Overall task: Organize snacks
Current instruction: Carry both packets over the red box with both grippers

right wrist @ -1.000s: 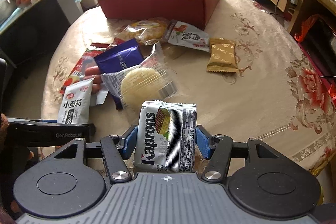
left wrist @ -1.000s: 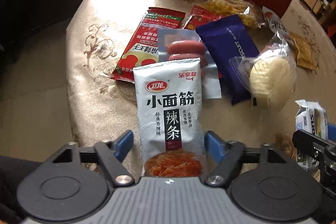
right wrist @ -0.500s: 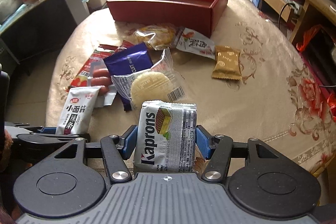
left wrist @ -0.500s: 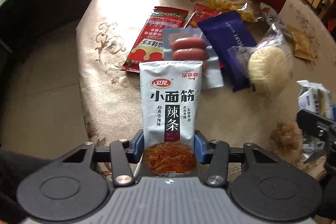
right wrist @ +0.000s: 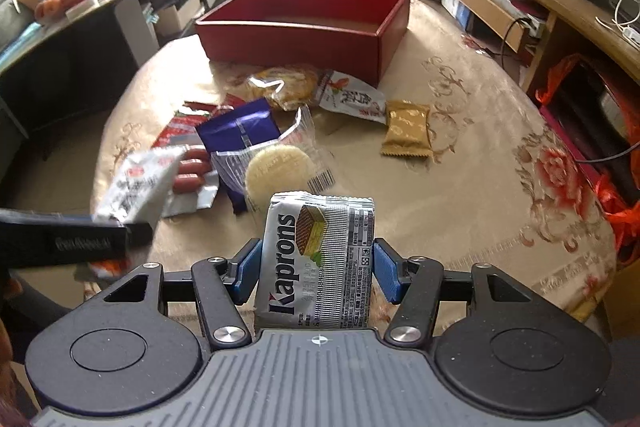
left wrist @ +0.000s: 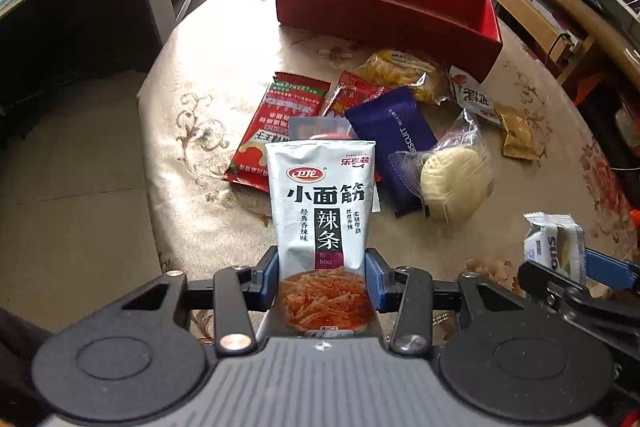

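A round table (right wrist: pixel 460 155) with a beige flowered cloth carries a red box (right wrist: pixel 288 41) at its far side and loose snacks before it. My left gripper (left wrist: pixel 322 279) is closed on the grey spicy-strip packet (left wrist: pixel 322 211), lifted off the cloth. My right gripper (right wrist: pixel 318 269) pinches the Kaprons wafer pack (right wrist: pixel 316 263).
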`<move>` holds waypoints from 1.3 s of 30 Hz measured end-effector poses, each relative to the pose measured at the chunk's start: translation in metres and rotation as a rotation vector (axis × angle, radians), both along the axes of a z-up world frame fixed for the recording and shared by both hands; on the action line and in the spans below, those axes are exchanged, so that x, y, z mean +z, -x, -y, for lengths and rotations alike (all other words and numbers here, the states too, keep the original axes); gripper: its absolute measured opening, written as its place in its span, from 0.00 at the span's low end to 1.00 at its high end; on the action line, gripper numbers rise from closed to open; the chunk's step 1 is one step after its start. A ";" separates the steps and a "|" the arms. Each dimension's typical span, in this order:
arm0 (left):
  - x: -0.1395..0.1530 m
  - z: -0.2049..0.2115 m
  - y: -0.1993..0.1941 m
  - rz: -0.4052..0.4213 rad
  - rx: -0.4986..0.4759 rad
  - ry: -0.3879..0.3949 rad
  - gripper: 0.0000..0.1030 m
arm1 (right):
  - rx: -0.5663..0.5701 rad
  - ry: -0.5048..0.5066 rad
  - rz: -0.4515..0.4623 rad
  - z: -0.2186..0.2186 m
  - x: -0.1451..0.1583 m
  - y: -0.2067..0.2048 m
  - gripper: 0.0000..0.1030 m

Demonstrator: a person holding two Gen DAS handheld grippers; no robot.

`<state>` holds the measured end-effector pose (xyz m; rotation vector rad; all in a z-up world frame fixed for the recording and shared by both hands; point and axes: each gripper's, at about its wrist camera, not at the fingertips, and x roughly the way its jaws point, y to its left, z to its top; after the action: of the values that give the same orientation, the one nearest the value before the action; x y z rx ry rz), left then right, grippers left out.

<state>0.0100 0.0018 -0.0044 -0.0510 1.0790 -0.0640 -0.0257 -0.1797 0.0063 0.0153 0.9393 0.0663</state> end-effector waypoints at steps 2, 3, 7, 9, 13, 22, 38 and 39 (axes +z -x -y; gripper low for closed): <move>-0.010 0.004 -0.004 -0.022 -0.011 -0.015 0.39 | 0.008 0.015 -0.003 -0.004 0.004 0.002 0.63; -0.016 0.005 -0.007 -0.037 -0.004 -0.029 0.38 | 0.015 0.025 -0.002 -0.007 0.006 0.002 0.63; -0.015 0.003 -0.009 -0.033 -0.002 0.008 0.38 | 0.033 0.038 0.024 -0.010 0.016 0.000 0.63; -0.007 0.006 -0.009 0.000 -0.009 -0.013 0.38 | 0.037 0.024 0.027 -0.010 0.015 -0.009 0.63; 0.005 0.005 -0.025 0.006 0.010 -0.002 0.38 | 0.027 -0.018 0.000 -0.005 0.010 -0.033 0.63; 0.027 0.008 -0.095 0.042 0.014 0.036 0.38 | 0.017 -0.061 0.044 -0.001 0.030 -0.094 0.63; 0.052 0.031 -0.254 0.127 0.047 0.044 0.38 | -0.044 -0.064 0.070 0.005 0.042 -0.229 0.63; 0.050 0.032 -0.261 0.132 0.046 0.040 0.38 | -0.048 -0.066 0.064 0.006 0.038 -0.238 0.63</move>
<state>0.2711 -0.0302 0.0460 -0.1060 0.9447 -0.0464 0.2125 -0.1854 0.0448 0.0962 0.8723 0.0531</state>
